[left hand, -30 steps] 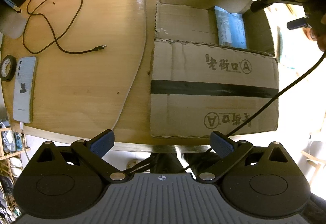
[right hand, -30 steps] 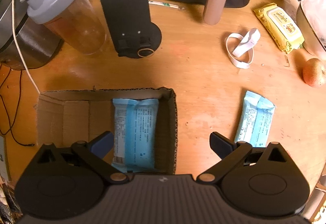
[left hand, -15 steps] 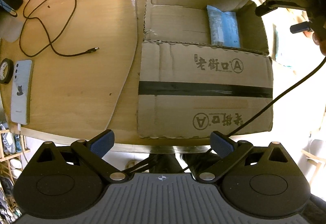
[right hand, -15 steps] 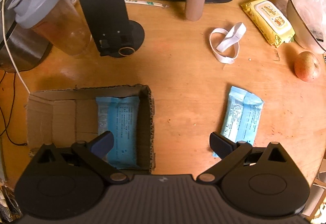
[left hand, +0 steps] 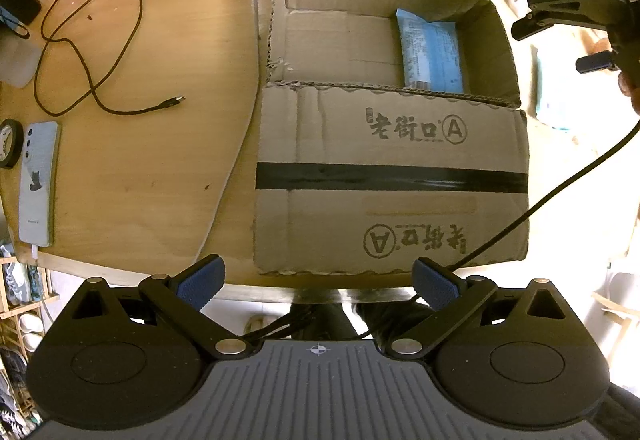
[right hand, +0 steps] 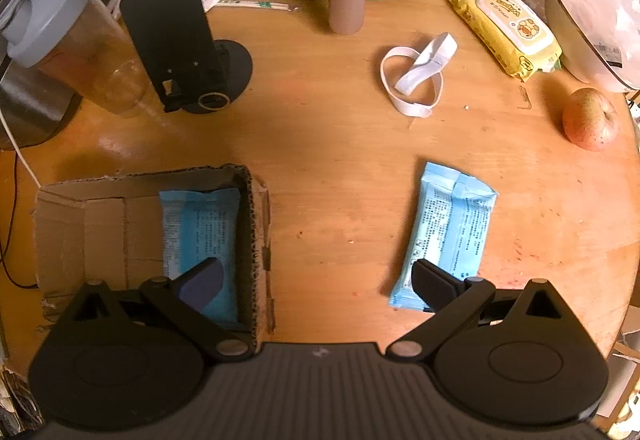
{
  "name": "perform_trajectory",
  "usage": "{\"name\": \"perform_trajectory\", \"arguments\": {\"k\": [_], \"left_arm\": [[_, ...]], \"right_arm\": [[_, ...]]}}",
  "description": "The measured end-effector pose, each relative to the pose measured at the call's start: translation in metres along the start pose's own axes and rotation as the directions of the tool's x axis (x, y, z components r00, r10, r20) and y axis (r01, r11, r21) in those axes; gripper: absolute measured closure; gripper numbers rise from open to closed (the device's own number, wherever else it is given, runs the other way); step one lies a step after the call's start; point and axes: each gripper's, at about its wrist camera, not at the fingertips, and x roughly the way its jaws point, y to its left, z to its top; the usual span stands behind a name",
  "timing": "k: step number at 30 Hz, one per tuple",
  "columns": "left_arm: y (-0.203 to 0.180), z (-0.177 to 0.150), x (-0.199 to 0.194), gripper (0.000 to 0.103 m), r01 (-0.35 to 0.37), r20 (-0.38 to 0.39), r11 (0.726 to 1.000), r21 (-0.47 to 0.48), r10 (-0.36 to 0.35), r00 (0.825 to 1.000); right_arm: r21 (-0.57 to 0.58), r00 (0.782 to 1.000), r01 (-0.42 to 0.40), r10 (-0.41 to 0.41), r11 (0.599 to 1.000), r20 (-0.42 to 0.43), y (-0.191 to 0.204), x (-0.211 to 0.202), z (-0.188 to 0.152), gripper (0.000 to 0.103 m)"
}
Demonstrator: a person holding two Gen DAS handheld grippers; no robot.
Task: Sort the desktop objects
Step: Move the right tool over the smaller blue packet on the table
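Blue packet [right hand: 444,232] lies loose on surface [right hand: 328,144], at 1 o'clock of spread, empty right claw [right hand: 316,280]; its twin [right hand: 202,236] already boxed [right hand: 256,240]. Left claw [left hand: 318,282] spread, idle.

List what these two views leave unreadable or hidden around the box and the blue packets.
- Packet in the cardboard box: its near end is covered by the right gripper finger in the right wrist view.
- Blue packet on the table: near corner hidden behind the other finger; print too small to read.
- Same packet, left wrist view: overexposed blur beyond the box.
- Left gripper: table beneath it cut off by its body.
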Motion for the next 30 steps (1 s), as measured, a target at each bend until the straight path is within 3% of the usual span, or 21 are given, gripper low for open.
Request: {"name": "perform_trajectory", "arguments": {"k": [30], "left_arm": [[-0.024,0.001,0.0,0.0,-0.01,-0.003,1.0,0.019,0.01,1.0]], "right_arm": [[0.05,1.0,0.015,-0.015,0.999,0.001,-0.05,0.002,-0.001,0.0]]}}
